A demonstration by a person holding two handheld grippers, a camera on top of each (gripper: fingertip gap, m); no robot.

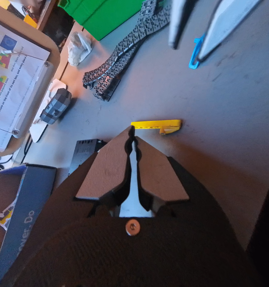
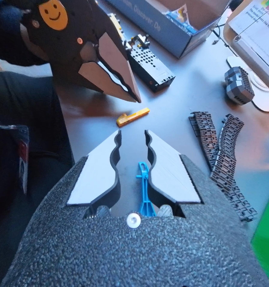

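Hovering left gripper (image 1: 133,132) is seen with fingertips closed together, nothing between them, just beside yellow beam (image 1: 158,125) on grey table (image 1: 208,108) | right gripper (image 2: 133,133) is held wide apart, empty, above blue piece (image 2: 144,186) | track strips (image 2: 221,155) are laid nearby

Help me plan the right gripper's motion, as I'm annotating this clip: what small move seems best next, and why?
Probably lower the right gripper straight down. It is open, and the blue plastic piece lies flat on the grey table between its fingers, not yet gripped. The left gripper is shut beside the yellow piece, clear of that path.
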